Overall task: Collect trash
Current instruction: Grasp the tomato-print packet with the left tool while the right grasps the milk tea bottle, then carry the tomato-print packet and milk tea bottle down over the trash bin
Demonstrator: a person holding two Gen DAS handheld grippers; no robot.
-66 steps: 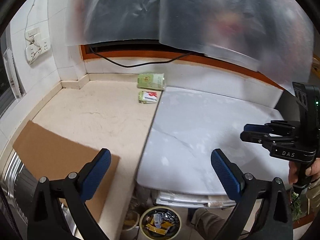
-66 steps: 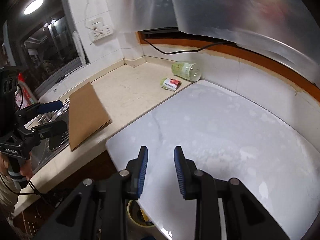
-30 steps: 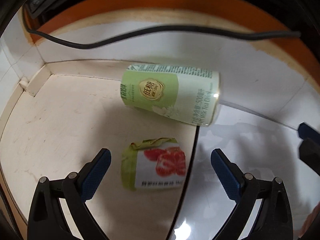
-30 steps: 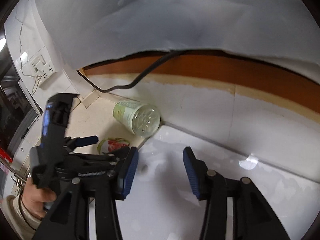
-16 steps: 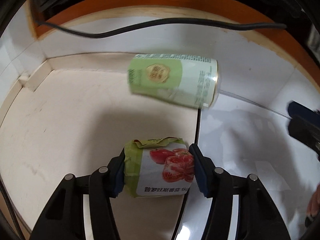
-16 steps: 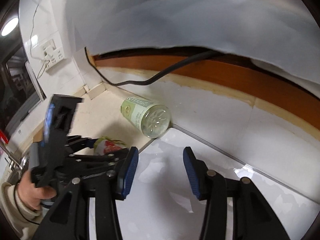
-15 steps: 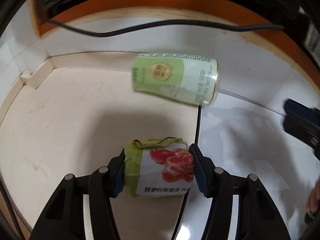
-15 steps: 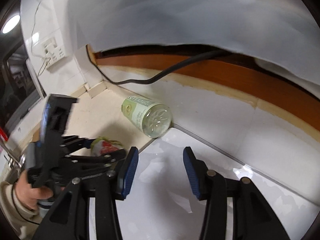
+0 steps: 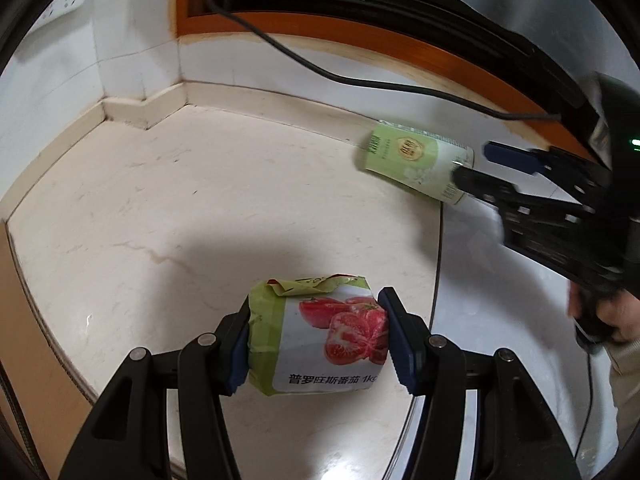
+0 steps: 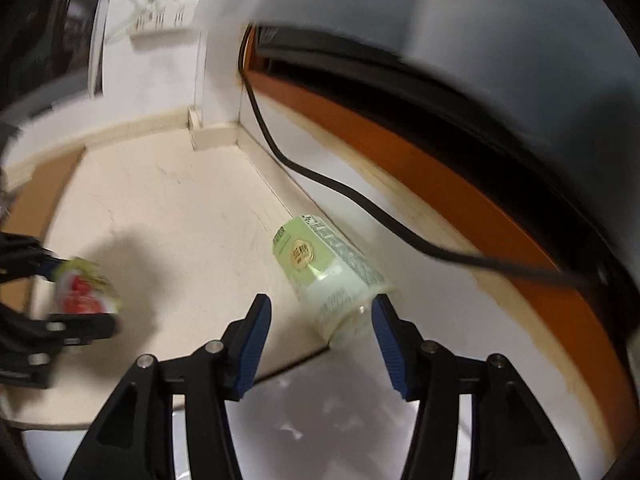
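Observation:
My left gripper (image 9: 316, 336) is shut on a crumpled green tomato wrapper (image 9: 320, 340) and holds it over the beige counter (image 9: 180, 208). The wrapper shows blurred in the right wrist view (image 10: 86, 292). A green-labelled plastic bottle (image 9: 416, 166) lies on its side against the back wall. My right gripper (image 10: 320, 340) is open, its blue pads on either side of the bottle's base end (image 10: 332, 280), apart from it. The right gripper also shows in the left wrist view (image 9: 476, 164), at the bottle's base.
A black cable (image 9: 320, 68) runs along the wall above the bottle. A brown cardboard sheet (image 9: 28, 344) lies at the counter's left. A white marble slab (image 9: 500, 320) adjoins the counter on the right. Wall sockets (image 10: 160, 16) are at the far left.
My left gripper has closed on the tomato wrapper and drawn back left with it. My right gripper has moved in around the bottle's base.

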